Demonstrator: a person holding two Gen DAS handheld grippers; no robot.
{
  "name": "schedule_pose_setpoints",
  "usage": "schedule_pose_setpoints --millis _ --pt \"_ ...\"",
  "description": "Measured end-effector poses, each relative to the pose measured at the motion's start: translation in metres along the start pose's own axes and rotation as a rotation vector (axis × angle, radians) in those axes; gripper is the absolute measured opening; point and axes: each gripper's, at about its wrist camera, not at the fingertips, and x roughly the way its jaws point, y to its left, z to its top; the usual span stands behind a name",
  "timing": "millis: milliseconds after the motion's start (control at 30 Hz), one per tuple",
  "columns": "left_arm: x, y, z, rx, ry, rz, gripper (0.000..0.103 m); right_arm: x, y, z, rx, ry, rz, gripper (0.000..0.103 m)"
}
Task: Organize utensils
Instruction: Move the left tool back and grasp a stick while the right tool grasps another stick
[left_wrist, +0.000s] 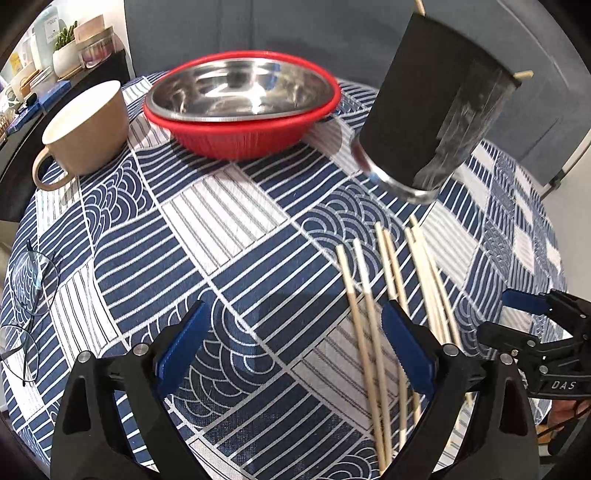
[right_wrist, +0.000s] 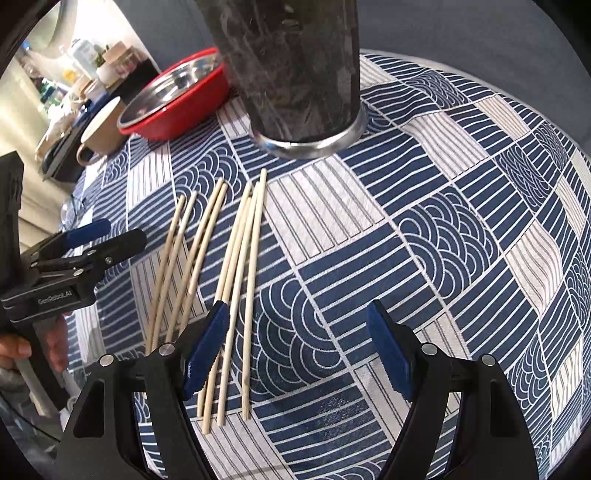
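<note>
Both wrist views look forward between my blue-padded fingers, close above the blue-and-white patterned tablecloth (left_wrist: 236, 206); they share the pale wooden chopsticks (right_wrist: 240, 240) and dark metal-rimmed cup (left_wrist: 439, 99)

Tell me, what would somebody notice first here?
Probably the bare wooden chopsticks scattered on the blue patterned tablecloth, just in front of the tall dark cup. Next, the shiny metal bowl nested inside a red bowl, farther back beside a tan mug.
</note>
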Motion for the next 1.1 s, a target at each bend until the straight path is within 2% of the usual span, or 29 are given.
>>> schedule_pose_setpoints --millis 333,533,633,733,900,1033,1100 --pt "0.016 -0.007 -0.002 0.03 0.037 0.046 0.092 0.019 0.012 -0.001 -0.046 0.028 -0.06 0.072" --pt "0.024 -0.011 0.001 0.037 0.046 0.072 0.097 0.023 0.017 0.004 -0.061 0.028 -0.094 0.076" --pt "0.027 -0.015 0.001 0.058 0.046 0.096 0.097 0.025 0.019 0.005 -0.06 0.026 -0.111 0.079" --pt "0.027 -0.016 0.0 0.074 0.037 0.105 0.098 0.029 0.017 0.006 -0.051 0.031 -0.166 0.084" --pt "0.028 -0.018 -0.003 0.089 0.023 0.131 0.099 0.03 0.014 0.004 -0.032 0.023 -0.167 0.087" --pt "0.026 -0.017 -0.005 0.083 0.03 0.137 0.099 0.032 0.012 0.009 -0.008 0.036 -0.176 0.086" --pt "0.025 -0.016 -0.006 0.071 0.046 0.144 0.099 0.032 0.013 0.01 -0.021 0.036 -0.168 0.079"
